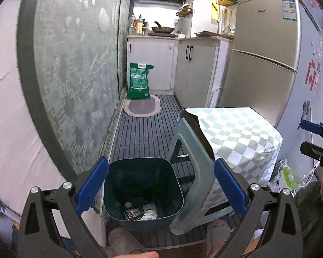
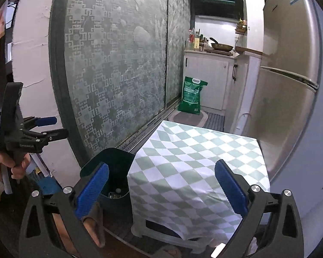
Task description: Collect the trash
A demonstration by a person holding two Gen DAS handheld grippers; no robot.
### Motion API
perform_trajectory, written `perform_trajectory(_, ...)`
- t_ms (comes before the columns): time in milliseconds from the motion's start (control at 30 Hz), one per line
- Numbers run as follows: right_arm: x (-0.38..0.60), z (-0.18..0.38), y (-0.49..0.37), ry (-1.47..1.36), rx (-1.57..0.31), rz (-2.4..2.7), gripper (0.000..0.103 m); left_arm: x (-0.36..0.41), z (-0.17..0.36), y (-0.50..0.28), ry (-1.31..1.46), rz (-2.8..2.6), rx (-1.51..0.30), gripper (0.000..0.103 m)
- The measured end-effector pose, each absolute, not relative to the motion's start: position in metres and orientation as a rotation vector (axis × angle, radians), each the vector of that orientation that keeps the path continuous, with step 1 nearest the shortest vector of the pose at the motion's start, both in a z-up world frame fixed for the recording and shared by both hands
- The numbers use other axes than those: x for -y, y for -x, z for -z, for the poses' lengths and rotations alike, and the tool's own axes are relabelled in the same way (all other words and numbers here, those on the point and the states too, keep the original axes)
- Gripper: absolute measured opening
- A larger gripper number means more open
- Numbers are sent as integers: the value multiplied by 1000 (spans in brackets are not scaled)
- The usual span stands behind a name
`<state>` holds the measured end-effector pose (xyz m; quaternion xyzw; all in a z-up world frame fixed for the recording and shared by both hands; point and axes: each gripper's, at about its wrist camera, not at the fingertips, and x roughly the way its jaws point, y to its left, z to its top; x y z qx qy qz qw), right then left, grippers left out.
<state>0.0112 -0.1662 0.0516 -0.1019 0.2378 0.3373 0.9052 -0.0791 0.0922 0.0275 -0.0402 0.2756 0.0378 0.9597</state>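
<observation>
A dark green trash bin [image 1: 142, 189] stands on the floor below my left gripper [image 1: 161, 185], which is open and empty above it. Inside lie a dark packet [image 1: 133, 213], crumpled white paper [image 1: 149, 211] and a small cap [image 1: 128, 204]. The bin also shows in the right wrist view [image 2: 116, 172], left of the stool. My right gripper [image 2: 161, 185] is open and empty above the checked cloth [image 2: 196, 163]. The right gripper also shows at the right edge of the left wrist view [image 1: 316, 142], and the left gripper at the left of the right wrist view [image 2: 51, 126].
A grey plastic stool [image 1: 193, 172] covered by a green-and-white checked cloth [image 1: 236, 133] stands right of the bin. A patterned glass sliding door [image 1: 75, 75] runs along the left. A fridge [image 1: 264, 60], cabinets [image 1: 193, 68], a green sack [image 1: 140, 81] and a mat [image 1: 142, 107] lie beyond.
</observation>
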Motion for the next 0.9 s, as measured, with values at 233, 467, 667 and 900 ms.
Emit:
perform_trajectory(233,172,-37,-15,209,-556,-715,99,-85,-20,95,87,-102,-589,100)
perform_trajectory(467,165,-29,-14,222,-601,-752,99,-92,-13,100,110,-143,-613,100)
perform_trajectory(667,163,-29,-11,222,-597,-758,99,-93,-11,101,113,-146,-620,100)
perform_trajectory(900,163,-28,-15,220,-611,-747,99,-91,-9,98,124,-137,-634,100)
